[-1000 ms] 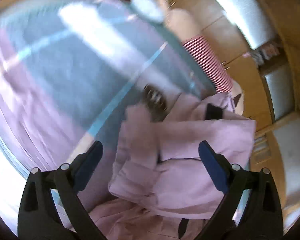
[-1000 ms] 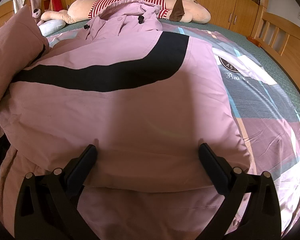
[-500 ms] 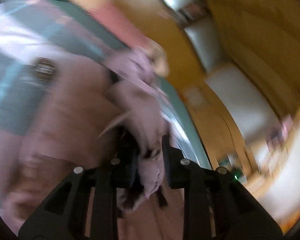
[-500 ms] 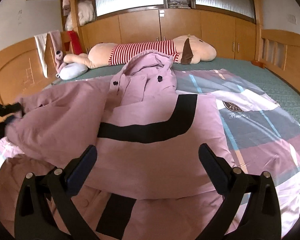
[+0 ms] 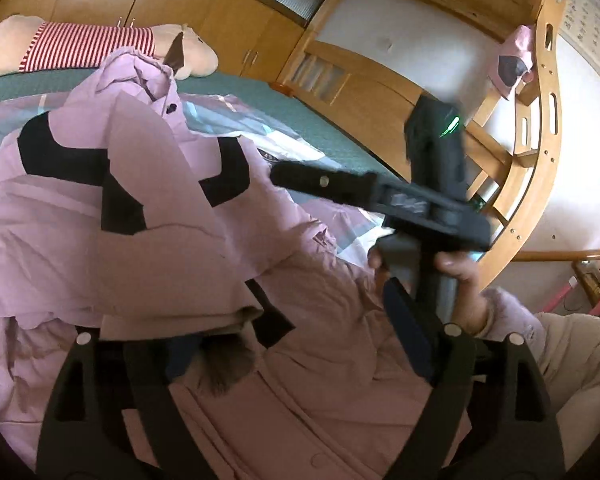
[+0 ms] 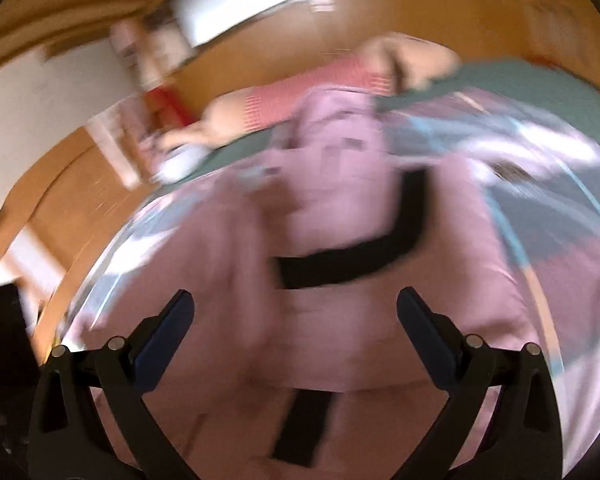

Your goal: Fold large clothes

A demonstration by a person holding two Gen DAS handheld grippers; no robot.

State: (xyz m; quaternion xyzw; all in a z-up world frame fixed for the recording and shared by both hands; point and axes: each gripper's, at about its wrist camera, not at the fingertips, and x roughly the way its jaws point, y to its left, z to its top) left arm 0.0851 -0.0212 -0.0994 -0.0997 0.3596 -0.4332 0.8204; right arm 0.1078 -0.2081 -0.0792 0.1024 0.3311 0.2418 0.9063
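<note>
Left gripper [image 5: 300, 344] jaws just reopened wide, nothing pinched now; sleeve [image 5: 148, 216] dropped across pink coat [image 5: 340, 400], half a second ago clamped. One side fold likely done. Right gripper [image 6: 296, 312] wide, empty, hovering above coat at 12 o'clock. Coat on bed [image 5: 308, 120]: smooth padded shell, black bands, fur trim [image 5: 224, 364] at 6 o'clock.

I see 1 large pink padded coat with black stripes [image 5: 148, 216] | lying on bed, collar far | sleeve folded across body
</note>
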